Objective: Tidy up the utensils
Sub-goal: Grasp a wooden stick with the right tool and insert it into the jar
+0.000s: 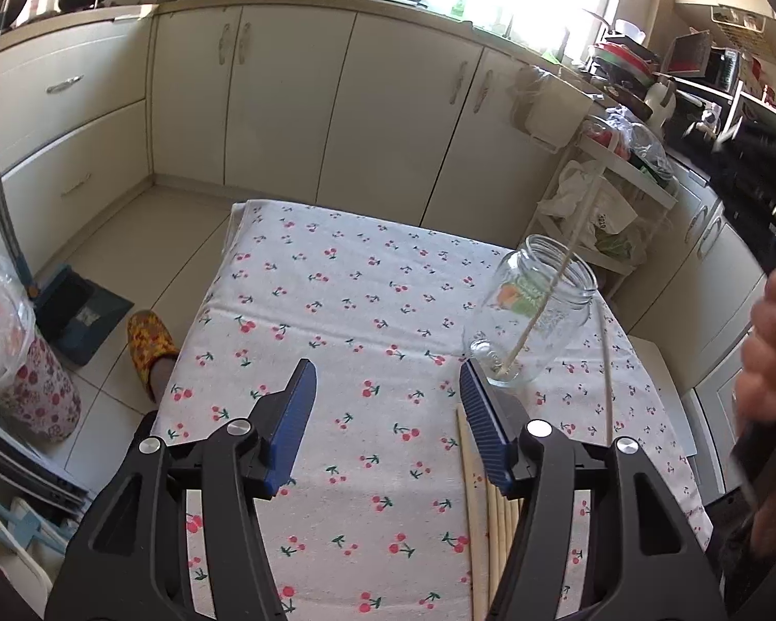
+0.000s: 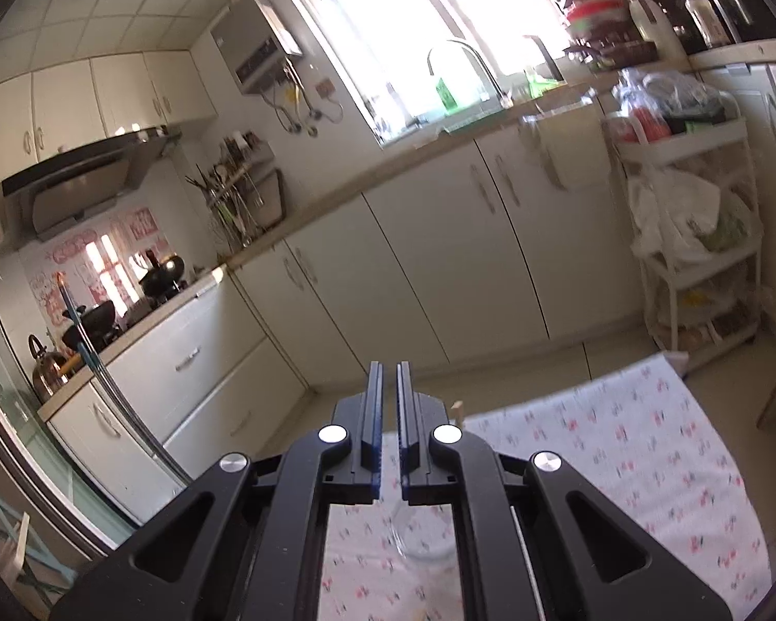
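A clear glass jar (image 1: 535, 310) stands on the cherry-print tablecloth (image 1: 346, 321) at the right, with one wooden chopstick (image 1: 553, 279) leaning in it. Several more wooden chopsticks (image 1: 478, 507) lie on the cloth by my left gripper's right finger. My left gripper (image 1: 388, 383) is open and empty, above the cloth, just left of the jar. My right gripper (image 2: 389, 378) is raised above the table with its jaws nearly closed and a narrow empty gap between them. The jar's rim (image 2: 421, 543) shows faintly below it, and a chopstick tip (image 2: 458, 409) pokes up beside the right finger.
White kitchen cabinets (image 1: 336, 103) run behind the table. A white shelf cart (image 1: 610, 196) with bags stands at the far right. A dustpan (image 1: 85, 310) and a floral bin (image 1: 36, 388) are on the floor at the left. A slippered foot (image 1: 152, 346) is beside the table.
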